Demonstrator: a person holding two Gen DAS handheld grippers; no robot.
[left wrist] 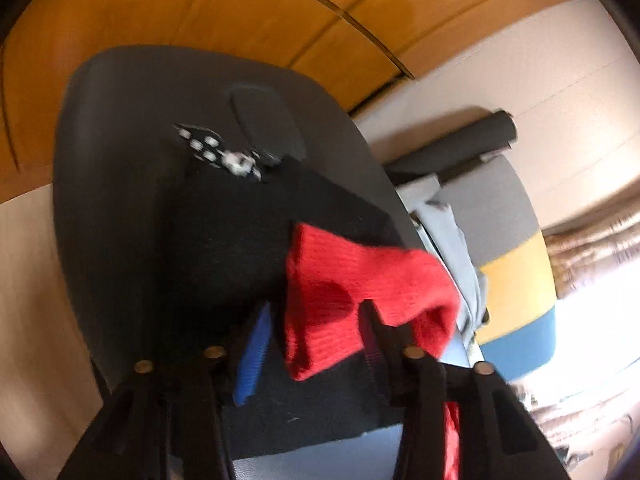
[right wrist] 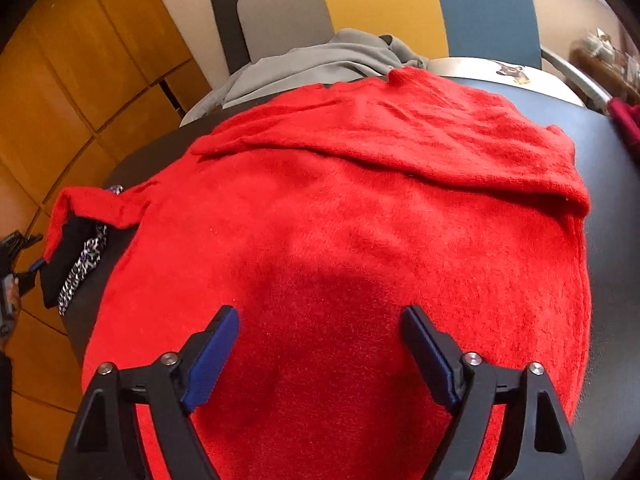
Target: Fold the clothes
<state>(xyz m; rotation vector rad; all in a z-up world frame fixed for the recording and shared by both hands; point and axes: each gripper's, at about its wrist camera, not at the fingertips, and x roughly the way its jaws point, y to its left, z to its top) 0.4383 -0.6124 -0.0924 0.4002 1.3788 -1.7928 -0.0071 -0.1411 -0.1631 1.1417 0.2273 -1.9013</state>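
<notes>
A red knit sweater (right wrist: 360,240) lies spread over the dark round table (right wrist: 608,184), its top part folded across. My right gripper (right wrist: 320,336) hovers open just above its near half, holding nothing. In the left wrist view my left gripper (left wrist: 316,328) has its jaws apart, with the red sleeve cuff (left wrist: 360,292) draped between and over the right finger; whether it is gripped is unclear. Under the cuff lies a black garment (left wrist: 240,232) with a spotted piece (left wrist: 216,152). The sleeve also shows at the left in the right wrist view (right wrist: 92,208).
A grey garment (right wrist: 320,64) lies at the table's far edge. Behind it stand chairs in grey (right wrist: 284,16), yellow (right wrist: 380,4) and blue (right wrist: 484,8). Orange wooden panels (right wrist: 80,80) line the left wall. A dark red cloth (right wrist: 626,120) lies at the right.
</notes>
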